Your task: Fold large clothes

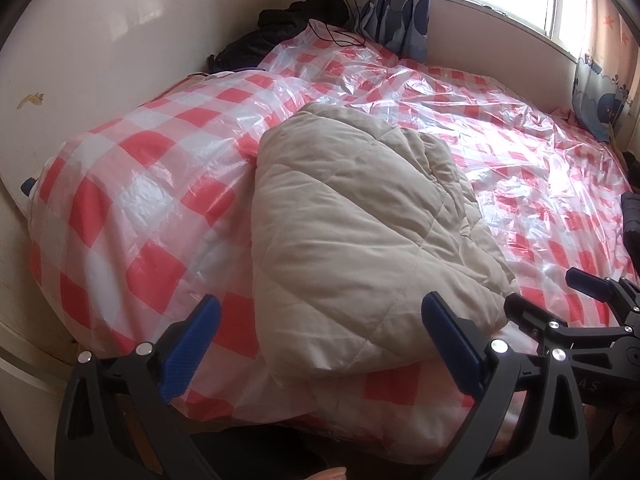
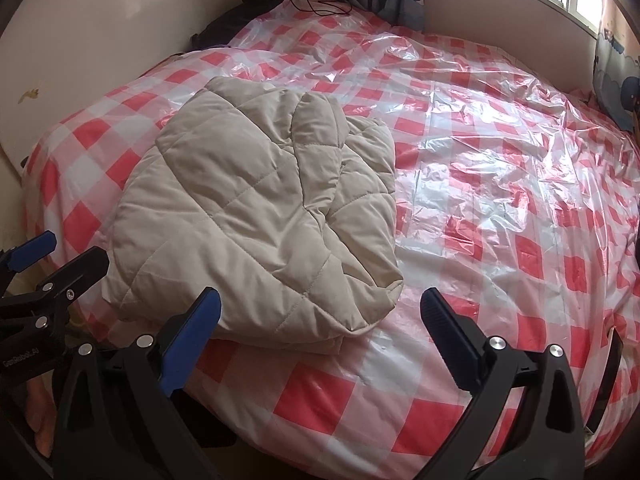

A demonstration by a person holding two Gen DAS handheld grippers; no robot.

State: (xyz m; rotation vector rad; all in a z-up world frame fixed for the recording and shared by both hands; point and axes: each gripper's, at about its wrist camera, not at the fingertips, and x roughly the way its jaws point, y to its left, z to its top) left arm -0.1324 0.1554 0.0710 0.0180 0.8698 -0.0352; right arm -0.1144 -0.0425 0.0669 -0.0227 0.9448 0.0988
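Observation:
A beige quilted jacket lies folded into a thick bundle on the bed, near the front edge; it also shows in the right wrist view. My left gripper is open and empty, its jaws wide apart just in front of the jacket's near edge. My right gripper is open and empty, in front of the jacket's right corner. The right gripper also shows at the right in the left wrist view, and the left gripper at the left in the right wrist view.
The bed is covered by a red-and-white checked plastic sheet. A wall runs along the left. Dark clothes and a cable lie at the far corner. A window with curtains is behind the bed.

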